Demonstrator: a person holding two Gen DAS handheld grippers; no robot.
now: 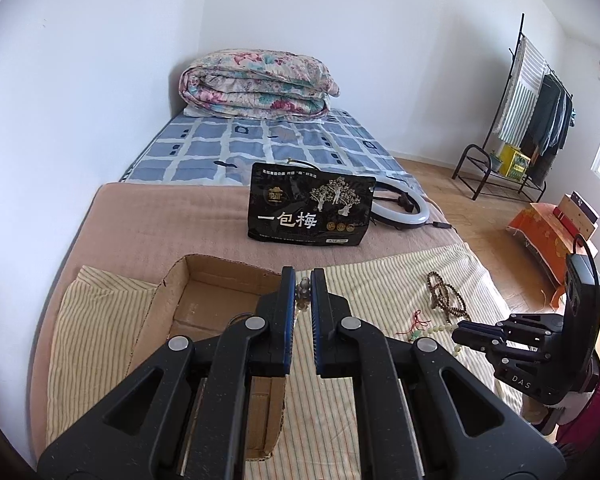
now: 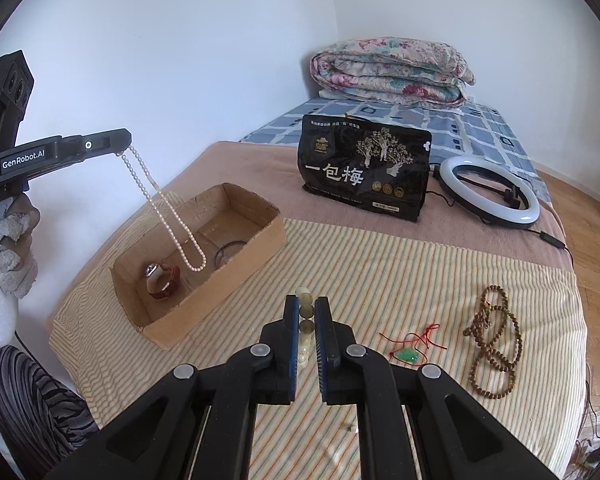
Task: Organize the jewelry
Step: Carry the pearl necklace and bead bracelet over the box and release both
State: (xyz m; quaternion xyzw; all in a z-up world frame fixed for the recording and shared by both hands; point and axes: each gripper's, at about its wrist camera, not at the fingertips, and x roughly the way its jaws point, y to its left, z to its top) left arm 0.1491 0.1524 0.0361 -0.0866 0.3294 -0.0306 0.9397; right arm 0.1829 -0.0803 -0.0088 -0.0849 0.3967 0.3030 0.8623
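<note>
Right wrist view showed the left gripper (image 2: pixel 126 142) at upper left, pinching a pearl necklace (image 2: pixel 168 216) that hung as a long loop, its axis near vertical and slanting toward lower right, its bottom end inside the cardboard box (image 2: pixel 260 240) at center left. Lowering it straight down looked like the coming move. The right gripper (image 2: pixel 307 312), low at center, clamped a pale bead bracelet (image 2: pixel 305 320) running along its fingers, box to its upper left.
</note>
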